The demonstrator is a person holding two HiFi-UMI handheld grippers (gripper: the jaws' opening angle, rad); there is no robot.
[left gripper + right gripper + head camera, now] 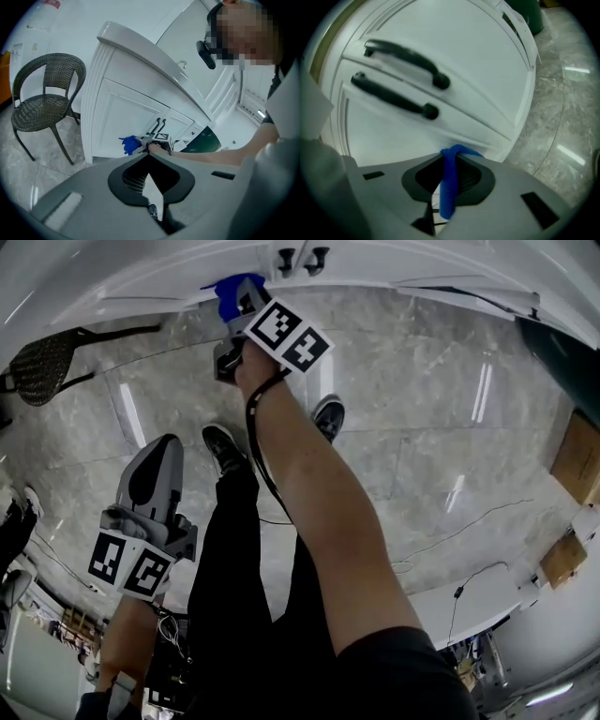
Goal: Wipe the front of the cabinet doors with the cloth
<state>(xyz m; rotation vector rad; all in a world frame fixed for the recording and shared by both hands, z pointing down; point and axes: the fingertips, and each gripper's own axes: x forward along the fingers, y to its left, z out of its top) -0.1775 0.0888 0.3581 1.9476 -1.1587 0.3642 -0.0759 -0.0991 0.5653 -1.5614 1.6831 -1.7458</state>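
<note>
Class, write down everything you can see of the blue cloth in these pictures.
The blue cloth looks like soft, thin fabric, bunched into a narrow folded strip. It is clamped between the jaws of the right gripper, with one end hanging back behind them and a crumpled tuft sticking out in front. That tuft appears pressed against the lower part of the white panelled cabinet door, below its two dark bar handles.
</note>
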